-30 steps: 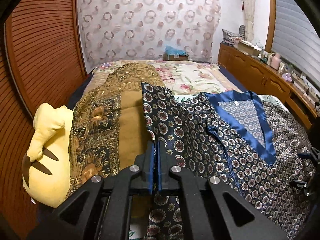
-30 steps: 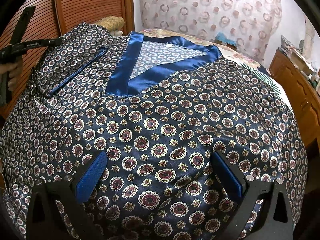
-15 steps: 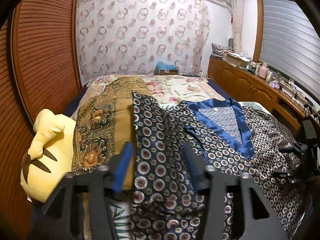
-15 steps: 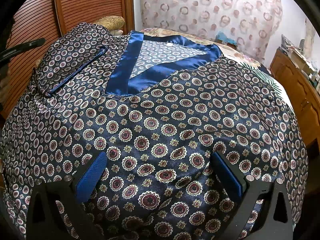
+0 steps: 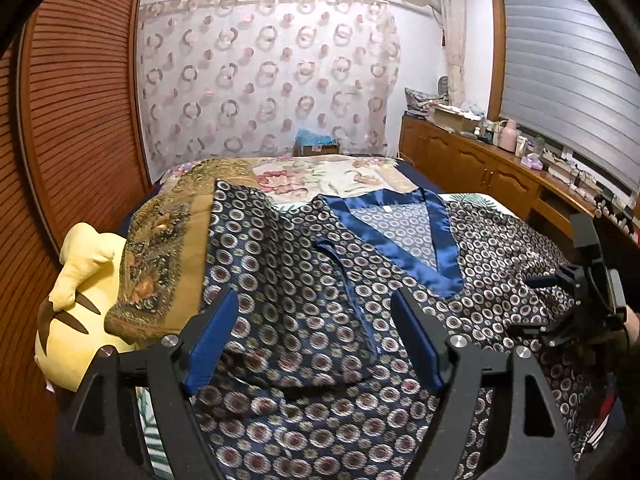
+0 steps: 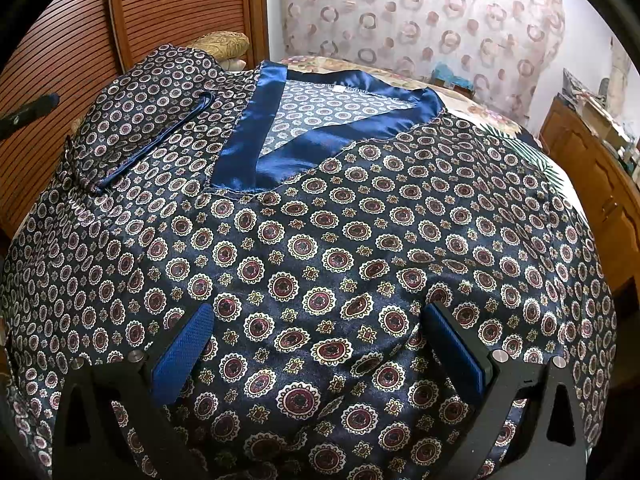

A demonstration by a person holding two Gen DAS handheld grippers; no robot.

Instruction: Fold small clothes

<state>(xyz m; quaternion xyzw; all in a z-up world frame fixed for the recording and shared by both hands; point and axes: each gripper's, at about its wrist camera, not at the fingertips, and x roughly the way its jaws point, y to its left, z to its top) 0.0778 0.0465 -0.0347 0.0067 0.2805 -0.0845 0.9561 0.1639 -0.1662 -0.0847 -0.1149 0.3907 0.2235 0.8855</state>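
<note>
A dark satin top [image 6: 320, 240] with round medallion print and a blue V-neck band [image 6: 276, 148] lies front-up on the bed. Its one sleeve [image 6: 144, 120] is folded inward over the chest, also seen in the left wrist view [image 5: 288, 280]. My left gripper [image 5: 316, 340] is open and empty, just above the folded sleeve. My right gripper [image 6: 316, 344] is open and empty, low over the top's lower front; it also shows at the right edge of the left wrist view [image 5: 580, 292].
A yellow plush toy [image 5: 76, 312] and a gold patterned blanket [image 5: 160, 248] lie left of the top. A louvred wooden wall [image 5: 72, 120] runs along the left. A wooden cabinet [image 5: 480, 168] with clutter stands to the right. A floral quilt [image 5: 320, 172] covers the far bed.
My left gripper opened and let go of the sleeve, which now rests folded over the top. It then pulled back and rose. My right gripper has not moved.
</note>
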